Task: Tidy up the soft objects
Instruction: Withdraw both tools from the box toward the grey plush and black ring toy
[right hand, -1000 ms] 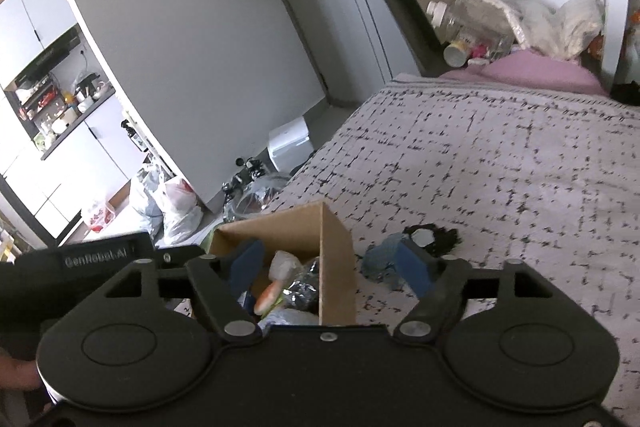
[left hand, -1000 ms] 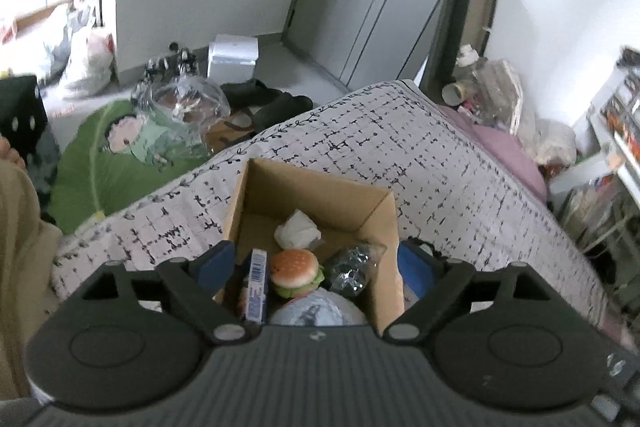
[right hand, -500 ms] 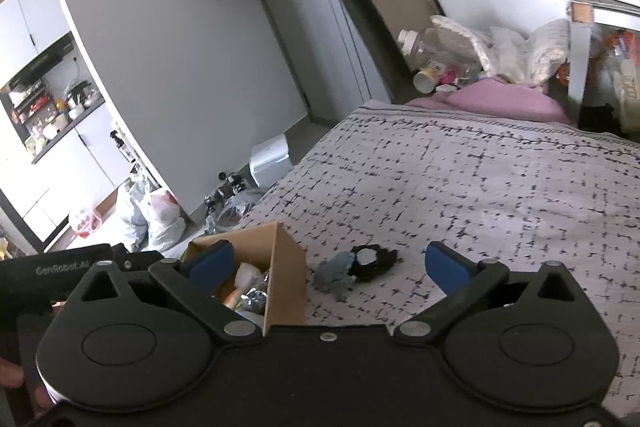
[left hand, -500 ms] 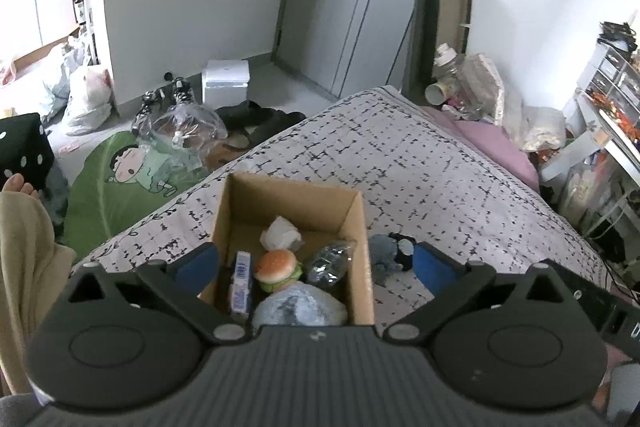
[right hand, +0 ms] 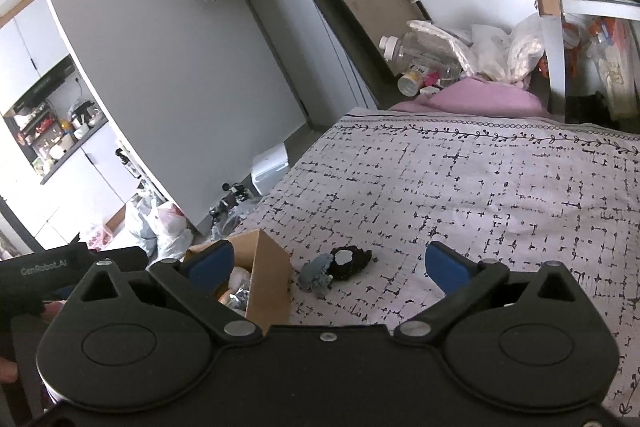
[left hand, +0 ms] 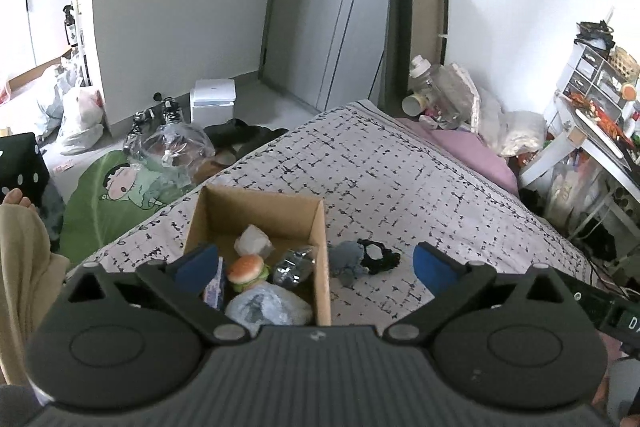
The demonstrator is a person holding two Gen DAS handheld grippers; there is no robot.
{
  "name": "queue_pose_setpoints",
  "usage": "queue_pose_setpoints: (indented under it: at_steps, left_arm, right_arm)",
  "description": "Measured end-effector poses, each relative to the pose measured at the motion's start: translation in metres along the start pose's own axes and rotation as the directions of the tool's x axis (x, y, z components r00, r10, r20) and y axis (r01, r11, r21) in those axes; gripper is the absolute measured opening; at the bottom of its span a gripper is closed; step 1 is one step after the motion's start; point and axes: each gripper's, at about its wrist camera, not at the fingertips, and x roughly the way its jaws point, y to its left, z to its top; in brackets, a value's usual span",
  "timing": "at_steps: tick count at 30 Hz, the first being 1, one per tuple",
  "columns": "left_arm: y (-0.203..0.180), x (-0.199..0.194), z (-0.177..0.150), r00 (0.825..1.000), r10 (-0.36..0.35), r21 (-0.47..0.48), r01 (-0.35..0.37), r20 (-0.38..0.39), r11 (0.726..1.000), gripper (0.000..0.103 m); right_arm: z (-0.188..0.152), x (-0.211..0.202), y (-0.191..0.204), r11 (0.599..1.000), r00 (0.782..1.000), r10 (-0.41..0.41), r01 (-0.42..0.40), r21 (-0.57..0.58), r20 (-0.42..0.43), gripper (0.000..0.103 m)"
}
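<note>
A brown cardboard box (left hand: pixel 280 207) (right hand: pixel 272 267) stands on the patterned bed cover (left hand: pixel 380 179) (right hand: pixel 480 195). In it lie a burger toy (left hand: pixel 247 267), a white wad (left hand: pixel 252 245), a crumpled clear bottle (left hand: pixel 294 263), a blue-white carton (left hand: pixel 214 287) and a grey bagged lump (left hand: pixel 266 307). Just right of the box lie a grey soft toy (left hand: pixel 346 261) (right hand: pixel 316 275) and a black one with a white patch (left hand: pixel 376 255) (right hand: pixel 350 261). My left gripper (left hand: pixel 316 263) hangs open above the box's near right corner. My right gripper (right hand: pixel 328 263) is open too, above the two toys, holding nothing.
A pink pillow (left hand: pixel 472 151) (right hand: pixel 480 99) and bottles lie at the bed's far end. A cluttered desk (left hand: pixel 600 131) stands to the right. On the floor at left are a green cartoon cushion (left hand: pixel 116 195), plastic bags (left hand: pixel 80 119), a white bin (left hand: pixel 212 99) and a person's foot (left hand: pixel 16 197).
Both grippers have drawn back and risen, so the box and the toys look smaller and farther. Their jaws spread wider. The two toys beside the box have come fully into view.
</note>
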Motion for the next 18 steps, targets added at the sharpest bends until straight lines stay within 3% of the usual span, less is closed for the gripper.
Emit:
queue_pose_setpoints:
  at_steps: [11,18]
  left_arm:
    - [-0.028,-0.005,-0.007,0.999,0.036,0.046,-0.036,-0.01,0.998,0.103]
    - [-0.04,0.003,-0.011,0.998,0.036,0.048,-0.033,-0.057,0.998,0.103]
  right_arm:
    - [-0.001,-0.009,-0.024,0.999,1.0,0.012,-0.012,0.046,0.001,0.103]
    - [0.0,-0.011,-0.037,0.997,1.0,0.016,-0.017,0.078,0.004,0.103]
